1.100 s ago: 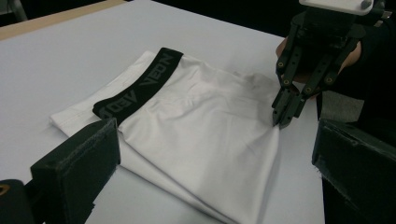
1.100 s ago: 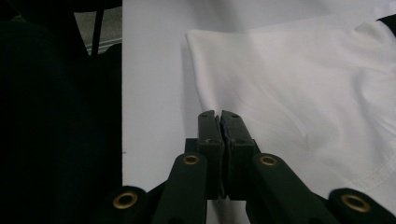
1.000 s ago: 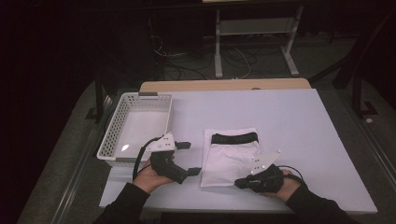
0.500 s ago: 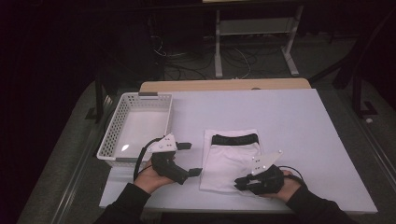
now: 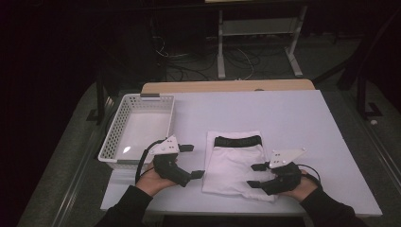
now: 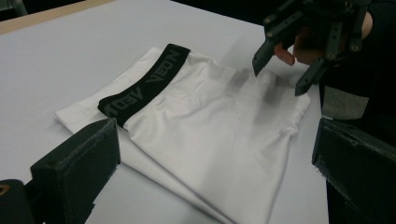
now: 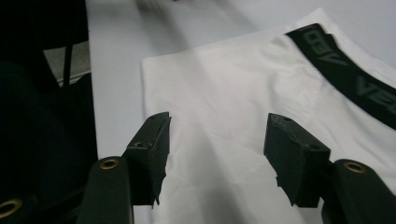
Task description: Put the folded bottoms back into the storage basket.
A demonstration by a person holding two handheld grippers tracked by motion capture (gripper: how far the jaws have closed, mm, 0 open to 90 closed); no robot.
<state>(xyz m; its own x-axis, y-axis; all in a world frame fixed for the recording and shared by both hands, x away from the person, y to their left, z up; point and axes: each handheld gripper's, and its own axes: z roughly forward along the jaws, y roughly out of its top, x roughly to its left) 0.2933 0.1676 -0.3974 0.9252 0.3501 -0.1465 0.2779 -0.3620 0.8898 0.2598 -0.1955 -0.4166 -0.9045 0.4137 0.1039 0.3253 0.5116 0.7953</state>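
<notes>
Right gripper (image 5: 255,175) first: its jaws have just been opening and stand about half apart over the near right corner of the folded white cotton shorts with the black elastic waistband (image 5: 234,163), pads off the cloth, gripping nothing. Left gripper (image 5: 192,161) sits in my other hand just left of the shorts, jaws wide apart and holding nothing either.

Counting up: two grippers, one pair of shorts, one white plastic lattice basket (image 5: 113,142), one white counter (image 5: 293,118). The shorts lie flat near the middle of the counter's near half, waistband on the far side; the basket stands at the left edge, well apart from them.

From above I get the whole layout, basket included. The left gripper view gives me the shorts (image 6: 205,130) up close, grey lettering on the waistband, and the right gripper (image 6: 280,70) hanging just above the far corner of the cloth with its shadows on the fabric. The right gripper view looks along my own two black jaws at the white cloth (image 7: 224,107) between them, waistband running off at upper right.

Waistband lettering is too dim to read in full. My sleeves are cut off at the bottom of the high view, and the surroundings beyond the counter are too dark to make out.
</notes>
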